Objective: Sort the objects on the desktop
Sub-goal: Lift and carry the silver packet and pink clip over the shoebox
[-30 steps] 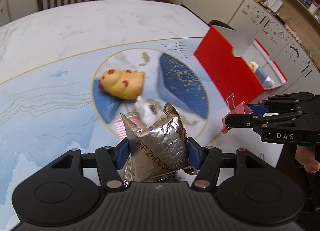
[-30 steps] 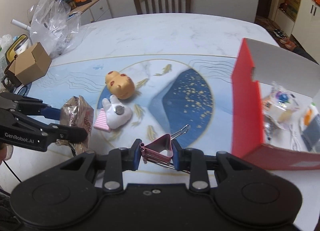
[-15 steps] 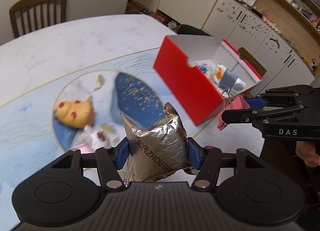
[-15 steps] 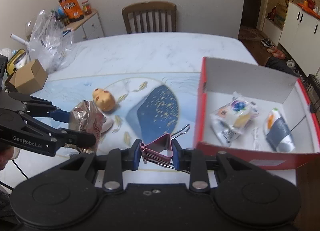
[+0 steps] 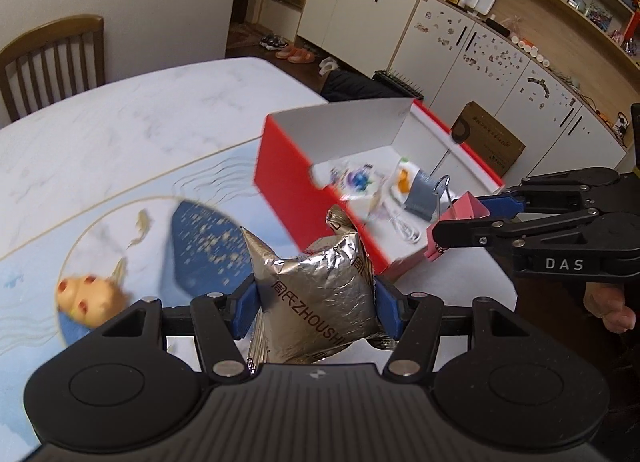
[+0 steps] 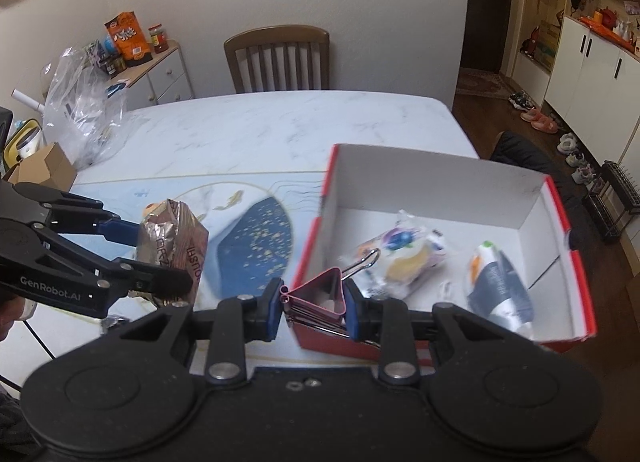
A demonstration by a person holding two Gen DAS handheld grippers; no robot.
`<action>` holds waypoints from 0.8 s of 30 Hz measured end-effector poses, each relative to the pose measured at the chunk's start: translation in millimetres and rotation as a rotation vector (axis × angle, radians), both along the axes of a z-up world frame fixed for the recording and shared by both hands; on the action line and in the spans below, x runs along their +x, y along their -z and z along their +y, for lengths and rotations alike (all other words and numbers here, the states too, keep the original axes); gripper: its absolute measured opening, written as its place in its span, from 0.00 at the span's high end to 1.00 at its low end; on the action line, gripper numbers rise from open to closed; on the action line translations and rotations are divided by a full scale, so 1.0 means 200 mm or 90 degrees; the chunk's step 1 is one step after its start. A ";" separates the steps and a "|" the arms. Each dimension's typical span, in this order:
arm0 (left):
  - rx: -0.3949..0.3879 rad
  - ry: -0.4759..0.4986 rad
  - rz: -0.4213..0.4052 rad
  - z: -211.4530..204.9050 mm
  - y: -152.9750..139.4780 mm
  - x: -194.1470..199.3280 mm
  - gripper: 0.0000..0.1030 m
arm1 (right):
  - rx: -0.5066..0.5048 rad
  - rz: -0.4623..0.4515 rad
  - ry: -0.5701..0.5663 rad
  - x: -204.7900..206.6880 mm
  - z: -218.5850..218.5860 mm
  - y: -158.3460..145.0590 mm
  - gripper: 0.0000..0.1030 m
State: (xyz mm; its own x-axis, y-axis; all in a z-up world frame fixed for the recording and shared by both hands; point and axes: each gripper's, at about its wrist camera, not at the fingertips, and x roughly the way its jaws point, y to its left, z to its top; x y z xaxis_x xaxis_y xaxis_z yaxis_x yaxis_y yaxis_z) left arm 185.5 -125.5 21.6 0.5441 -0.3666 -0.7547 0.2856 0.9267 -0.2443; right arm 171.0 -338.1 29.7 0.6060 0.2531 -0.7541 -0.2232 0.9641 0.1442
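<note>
My left gripper (image 5: 316, 302) is shut on a silver foil snack packet (image 5: 320, 302), held in the air above the mat. That packet (image 6: 174, 238) also shows in the right wrist view, between the left gripper's (image 6: 154, 254) blue pads. My right gripper (image 6: 313, 304) is shut on a pink binder clip (image 6: 320, 296), at the near left corner of the red box (image 6: 576, 270). In the left wrist view the clip (image 5: 456, 228) hangs over the box's (image 5: 288, 186) near corner. The box holds a wrapped snack (image 6: 404, 250), a grey-and-white pack (image 6: 496, 286) and a grey binder clip (image 5: 426, 198).
A yellow toy (image 5: 88, 294) lies on the blue printed mat (image 6: 256, 246) left of the box. A wooden chair (image 6: 278, 58) stands behind the marble table (image 6: 280, 126). A clear plastic bag (image 6: 80, 110) and a cardboard box (image 6: 44, 166) sit at the table's far left.
Both grippers have carried their loads up and to the right, from over the toys on the mat to the red box. Neither grip has altered.
</note>
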 end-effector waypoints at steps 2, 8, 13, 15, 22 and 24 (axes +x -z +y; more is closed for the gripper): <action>0.002 0.004 -0.005 -0.06 -0.01 0.03 0.43 | -0.001 -0.003 0.003 0.01 -0.06 0.00 0.71; 0.008 0.022 -0.015 -0.24 -0.04 0.14 0.43 | -0.006 -0.004 0.020 0.06 -0.24 0.03 0.71; 0.021 0.044 -0.026 -0.39 -0.05 0.24 0.43 | -0.009 -0.006 0.032 0.10 -0.37 0.05 0.71; 0.027 0.052 -0.031 -0.44 -0.05 0.28 0.43 | -0.011 -0.004 0.038 0.12 -0.41 0.06 0.71; 0.051 0.054 -0.019 -0.55 -0.02 0.47 0.43 | -0.013 0.008 0.040 0.19 -0.49 0.13 0.71; 0.061 0.053 -0.014 -0.56 0.00 0.52 0.43 | -0.016 0.014 0.036 0.21 -0.49 0.15 0.71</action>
State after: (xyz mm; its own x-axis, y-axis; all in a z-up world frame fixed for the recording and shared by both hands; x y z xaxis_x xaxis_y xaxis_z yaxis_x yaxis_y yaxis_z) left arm 289.7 -238.4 20.9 0.5313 -0.3377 -0.7769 0.3665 0.9185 -0.1485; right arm 212.4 -436.9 -1.1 0.6024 0.1998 -0.7727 -0.1649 0.9784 0.1245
